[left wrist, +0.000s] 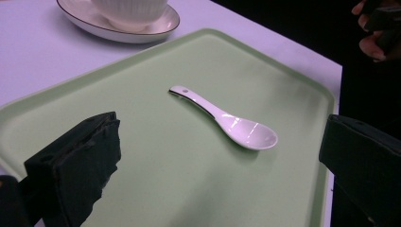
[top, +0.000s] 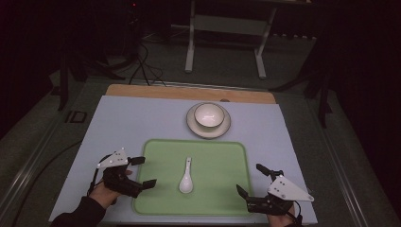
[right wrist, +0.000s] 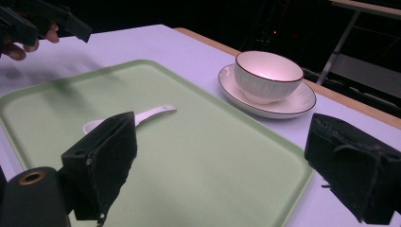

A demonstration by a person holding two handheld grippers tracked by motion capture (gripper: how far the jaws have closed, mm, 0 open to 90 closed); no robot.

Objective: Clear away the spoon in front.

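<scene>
So, going left to right. The left gripper [top: 143,172] is parked at the near left corner of the green tray [top: 231,156], jaws spread wide with nothing between them, aimed across the tray. In the left gripper view the white spoon [left wrist: 227,120] is seen lying flat in the middle of the tray, bowl end nearer, handle pointing away toward the far edge.

That spoon looks like the thing to be picked up, and it's best taken by the handle, not the bowl. The bowl end is rounded and glazed, so it would probably squirt out of the pads. The handle is thin and lies low, so the jaws should be brought down almost to the tray surface, one on each side, and closed slowly.

Farther back, just past the far edge of the tray, a white bowl [top: 209,115] is sitting on a saucer [top: 196,129]. If the spoon is meant to end up there, it should be lowered in gently, since ceramic on ceramic chips.

At the near right corner the right gripper [top: 248,178] is also held wide open and empty, well apart from the spoon.
</scene>
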